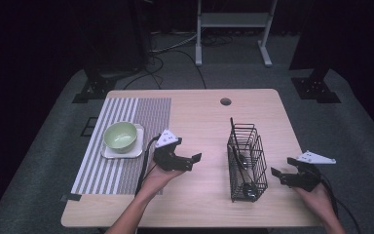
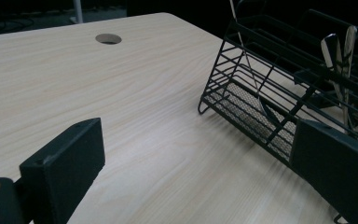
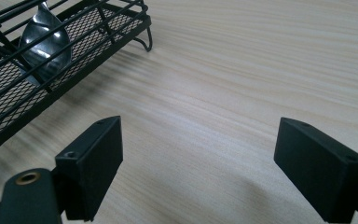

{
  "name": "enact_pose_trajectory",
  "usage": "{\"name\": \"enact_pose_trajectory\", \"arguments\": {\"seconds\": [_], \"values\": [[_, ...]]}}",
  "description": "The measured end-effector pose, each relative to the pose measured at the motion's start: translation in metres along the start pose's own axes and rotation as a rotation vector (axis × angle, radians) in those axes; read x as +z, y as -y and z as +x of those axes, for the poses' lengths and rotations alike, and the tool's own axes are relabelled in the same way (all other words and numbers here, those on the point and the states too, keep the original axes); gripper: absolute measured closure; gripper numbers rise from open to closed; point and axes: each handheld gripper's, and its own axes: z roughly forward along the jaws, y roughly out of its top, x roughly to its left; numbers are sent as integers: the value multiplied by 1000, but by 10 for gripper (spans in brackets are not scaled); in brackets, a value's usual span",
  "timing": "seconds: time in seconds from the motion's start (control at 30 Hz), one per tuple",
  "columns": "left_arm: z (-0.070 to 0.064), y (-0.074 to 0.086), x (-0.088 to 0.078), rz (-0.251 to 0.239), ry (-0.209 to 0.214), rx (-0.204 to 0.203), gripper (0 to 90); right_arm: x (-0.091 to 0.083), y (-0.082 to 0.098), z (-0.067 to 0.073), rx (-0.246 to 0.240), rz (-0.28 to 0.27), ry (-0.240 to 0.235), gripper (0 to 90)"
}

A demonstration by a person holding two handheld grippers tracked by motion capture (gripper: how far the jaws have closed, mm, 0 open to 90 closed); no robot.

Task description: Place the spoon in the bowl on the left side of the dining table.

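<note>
A black wire cutlery basket (image 1: 246, 163) stands right of the table's middle with a few utensils upright inside. My left gripper (image 1: 191, 162) sits to its left, open and holding nothing, jaws towards the basket. In the left gripper view the jaws of the left gripper (image 2: 200, 172) frame bare wood, with the basket (image 2: 265, 100) and two utensil handles (image 2: 340, 46) ahead on the right. My right gripper (image 1: 282, 168) rests to the basket's right, open with nothing in it. In the right gripper view the right gripper (image 3: 205, 163) is over bare table, with the basket (image 3: 14, 100) and a spoon bowl (image 3: 44, 42) at upper left.
A green bowl (image 1: 121, 135) sits on a white square plate (image 1: 135, 150) on a striped placemat (image 1: 102, 170) at the left. A round cable hole (image 1: 225, 102) lies near the far edge of the wooden table (image 1: 195, 112). White frame legs (image 1: 265, 51) stand on the floor beyond.
</note>
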Motion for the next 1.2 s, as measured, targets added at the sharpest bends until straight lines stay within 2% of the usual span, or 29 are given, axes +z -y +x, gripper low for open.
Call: {"name": "enact_pose_trajectory", "arguments": {"seconds": [0.37,0.57,0.77,0.83,0.9,1.13,1.2], "values": [[-2,-9,18,4,14,-7,13,0,0,1,1,-2,-7,143],[-4,-15,26,3,22,9,13,-2,0,1,-6,-6,-5,143],[-6,-21,34,-8,58,-7,18,-2,0,1,-5,-7,-3,143],[-7,-23,38,-10,81,-5,40,-2,-1,1,-4,-8,-3,143],[-10,-25,43,-4,84,10,42,-2,-1,1,-6,-7,-3,143],[-12,-34,52,-18,97,6,42,-3,0,0,-2,-11,-8,143],[-13,-36,56,-29,110,-12,42,-3,0,0,-2,-12,-9,143]]}}
